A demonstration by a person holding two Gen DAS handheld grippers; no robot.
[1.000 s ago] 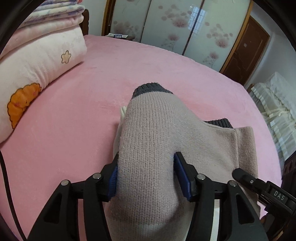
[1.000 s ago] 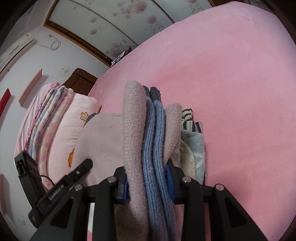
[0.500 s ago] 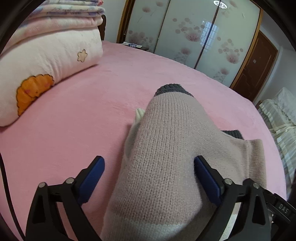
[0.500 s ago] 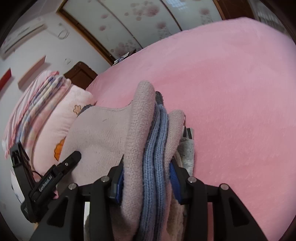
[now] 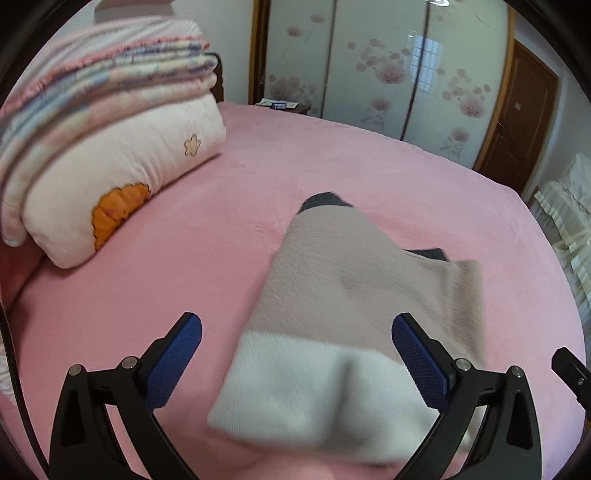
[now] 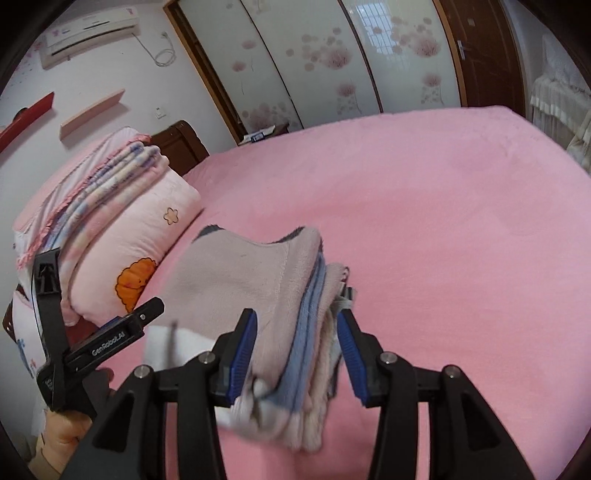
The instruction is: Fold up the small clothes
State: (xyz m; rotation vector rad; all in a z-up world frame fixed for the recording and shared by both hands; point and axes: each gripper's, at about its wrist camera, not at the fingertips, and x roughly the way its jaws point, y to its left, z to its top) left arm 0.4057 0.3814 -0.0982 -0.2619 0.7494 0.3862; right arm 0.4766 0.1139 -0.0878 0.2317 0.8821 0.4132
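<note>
Jaws, left: the left gripper [image 5: 297,354] is spread wide, its blue pads [image 5: 173,360] standing clear on either side of the folded sweater [image 5: 354,295] and gripping nothing.
Jaws, right: the right gripper [image 6: 297,356] is partly parted around the stacked layers at the sweater's [image 6: 255,284] right edge; the left pad touches the knit, the right pad [image 6: 351,358] sits just beside it, so the hold looks loosened, though motion blur makes that uncertain.
Sweater position: folded, lying on the pink bedspread [image 5: 229,206], near the middle of the bed's near half; beige-pink upper part, white band [image 5: 325,395] nearest the camera, dark grey trim [image 5: 325,199] at the far end.
Layers: blue knit [image 6: 310,314] and pale fabric show at the folded edge between the right jaws.
Left edge: a pillow [image 5: 122,184] with an orange motif, topped by folded blankets [image 5: 107,77], lies left of the sweater and apart from it.
Open room: bare bedspread [image 6: 461,229] stretches right and beyond the sweater to the bed's far edge.
Far side: sliding wardrobe doors [image 5: 388,62] with a floral print, a brown door [image 5: 517,122] at right.
Writing: "GenRobot.AI" on the left gripper's body [image 6: 110,343] in the right view.
Wall: an air conditioner [image 6: 88,29] is mounted high at left.
</note>
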